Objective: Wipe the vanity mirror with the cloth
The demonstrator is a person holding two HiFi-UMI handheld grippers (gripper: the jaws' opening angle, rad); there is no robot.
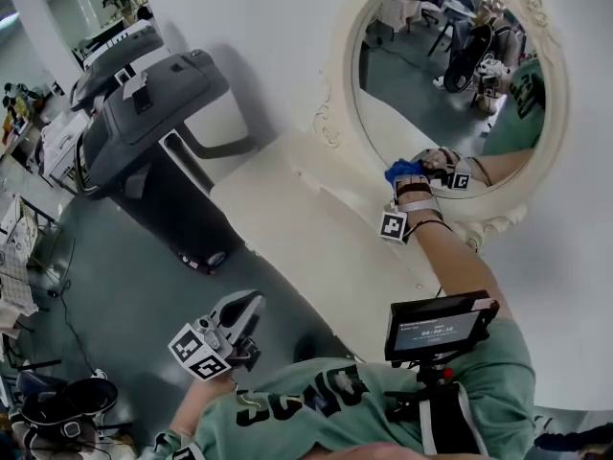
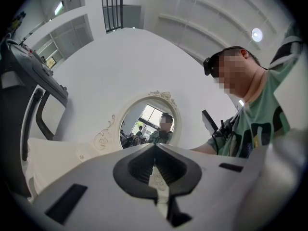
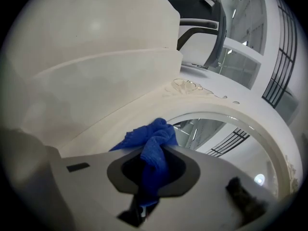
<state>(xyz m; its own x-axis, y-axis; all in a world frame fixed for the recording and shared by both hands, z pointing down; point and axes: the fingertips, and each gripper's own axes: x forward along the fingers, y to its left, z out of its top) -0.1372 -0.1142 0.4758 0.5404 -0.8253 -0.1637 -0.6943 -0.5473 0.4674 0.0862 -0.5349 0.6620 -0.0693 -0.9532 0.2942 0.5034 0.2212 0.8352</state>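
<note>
Cloth [image 3: 147, 141] looks soft and floppy, pinched in the right gripper's [image 3: 154, 162] jaws at the mirror's [image 1: 450, 75] bottom edge; the left gripper's [image 2: 155, 165] jaws are together, empty.

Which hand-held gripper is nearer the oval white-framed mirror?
Right. The right hand-held gripper holds a blue cloth at the lower edge of the oval white-framed mirror; the left hand-held gripper is well away.

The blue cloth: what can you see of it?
The cloth is bright blue, soft and nubbly like microfibre, bunched into folds. The right hand-held gripper is shut on it, a crumpled end sticking out past the jaws. It sits at the lower edge of the oval mirror, by its cream frame; whether it touches the mirror is unclear.
</note>
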